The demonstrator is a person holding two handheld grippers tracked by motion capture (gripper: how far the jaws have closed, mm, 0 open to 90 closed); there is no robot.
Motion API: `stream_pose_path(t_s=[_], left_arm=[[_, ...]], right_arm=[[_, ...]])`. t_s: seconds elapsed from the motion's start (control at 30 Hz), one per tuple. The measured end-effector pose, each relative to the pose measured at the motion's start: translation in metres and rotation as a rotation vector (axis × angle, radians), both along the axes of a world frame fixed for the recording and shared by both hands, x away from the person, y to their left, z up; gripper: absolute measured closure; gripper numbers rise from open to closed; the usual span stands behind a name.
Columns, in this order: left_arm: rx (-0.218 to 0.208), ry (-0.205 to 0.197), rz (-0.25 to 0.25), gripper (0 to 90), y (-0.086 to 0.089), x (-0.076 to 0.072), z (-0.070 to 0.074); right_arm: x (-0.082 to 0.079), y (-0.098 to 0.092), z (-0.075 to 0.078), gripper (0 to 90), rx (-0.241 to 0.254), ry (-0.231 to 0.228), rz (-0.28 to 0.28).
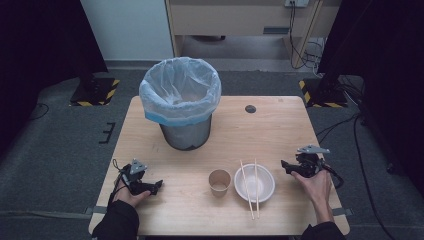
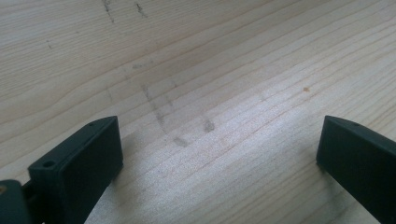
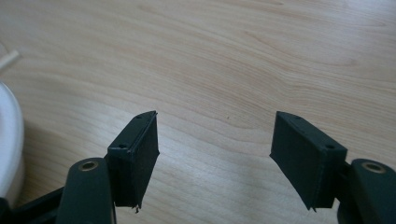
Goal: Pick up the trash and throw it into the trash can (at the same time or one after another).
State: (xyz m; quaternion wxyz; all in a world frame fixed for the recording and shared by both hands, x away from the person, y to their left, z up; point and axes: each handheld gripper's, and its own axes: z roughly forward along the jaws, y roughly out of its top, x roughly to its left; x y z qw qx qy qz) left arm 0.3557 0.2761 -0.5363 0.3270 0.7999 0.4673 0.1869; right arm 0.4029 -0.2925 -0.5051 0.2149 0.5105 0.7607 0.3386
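Taking the white bowl (image 1: 254, 184) as the landmark and reading from the left: the left gripper (image 1: 159, 185) rests low on the worktop (image 1: 280, 125), well to the left of the bowl, its fingers (image 2: 79, 172) spread wide over bare wood with nothing between them.

Behind and to the left of the bowl stands a grey bin (image 1: 184, 105) lined with a pale, thin plastic bag; as far as the high view shows, nothing lies inside it.

Just to the left of the bowl, nearly touching it, stands a small brown paper cup (image 1: 219, 181), upright. It looks empty, though its bottom is too small to read clearly. It is probably very light and easily crushed, so a gentle pinch on the rim or across the wall would suit it.

The bowl itself looks like thin disposable ware: light, somewhat slippery, likely to flex. Its rim on the right side is the natural hold. Across its mouth lie two wooden chopsticks (image 1: 251, 187), roughly parallel, running front to back and overhanging the near rim. They are stiff, thin and free to roll, so tilting the bowl would probably spill them.

Just to the right of the bowl sits the right gripper (image 1: 283, 166), fingers (image 3: 135, 154) spread apart, pinching nothing, pointed toward the bowl's edge.
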Motion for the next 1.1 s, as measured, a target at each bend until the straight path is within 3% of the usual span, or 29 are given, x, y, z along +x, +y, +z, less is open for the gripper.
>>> stream_pose_path(t_s=[0.2, 0.53, 0.63, 0.87, 1.1], left_arm=[[0.000, -0.002, 0.001, 0.0, -0.001, -0.001, 0.000], [0.001, 0.000, -0.004, 0.0, -0.001, -0.002, 0.000], [0.001, 0.001, -0.005, 0.0, -0.001, -0.002, 0.000], [0.002, 0.000, -0.003, 0.0, -0.001, -0.002, 0.000], [0.002, 0.000, -0.004, 0.0, -0.001, -0.002, 0.000]], right_arm=[[-0.009, 0.000, 0.013, 33.5, 0.055, -0.042, -0.019], [-0.021, 0.002, 0.038, 31.8, 0.089, -0.101, -0.023], [-0.024, 0.005, 0.048, 30.1, 0.120, -0.112, -0.033], [-0.031, 0.020, 0.064, 30.1, 0.130, -0.138, 0.010], [-0.039, 0.037, 0.075, 30.7, 0.100, -0.151, 0.057]])
